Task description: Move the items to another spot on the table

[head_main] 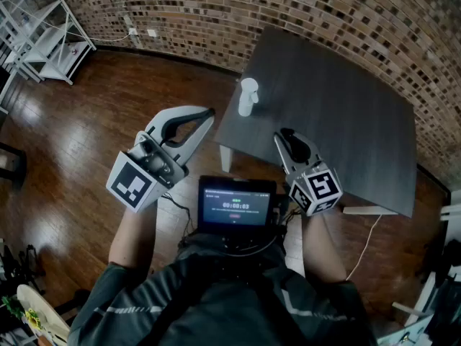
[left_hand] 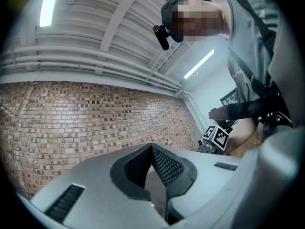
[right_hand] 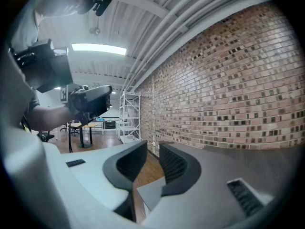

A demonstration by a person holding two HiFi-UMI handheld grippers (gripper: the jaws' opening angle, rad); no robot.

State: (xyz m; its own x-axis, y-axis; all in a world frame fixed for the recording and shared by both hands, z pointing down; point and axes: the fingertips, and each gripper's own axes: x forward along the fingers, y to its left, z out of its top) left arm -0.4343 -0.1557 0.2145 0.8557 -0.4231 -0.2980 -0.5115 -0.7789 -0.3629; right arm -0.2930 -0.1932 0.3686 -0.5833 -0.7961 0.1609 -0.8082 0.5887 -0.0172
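Head view: a white bottle point(head_main: 248, 96) stood upright on the dark table point(head_main: 338, 121), close to the table's left corner. It was the only item visible on the tabletop.

The left gripper point(head_main: 206, 114) was held over the wooden floor point(head_main: 86, 135), left of the table and well apart from the bottle. Left gripper view: the jaw tips of the left gripper point(left_hand: 152, 150) met, closed on nothing, facing the brick wall point(left_hand: 71, 123).

The right gripper point(head_main: 282, 135) hovered at the table's near edge, apart from the bottle. Right gripper view: a narrow gap showed between the pads of the right gripper point(right_hand: 153, 151), slightly open with nothing held; a white shelf point(right_hand: 129, 116) stood far off by the wall.

A small screen point(head_main: 236, 206) sat at the person's chest, between the two arms.
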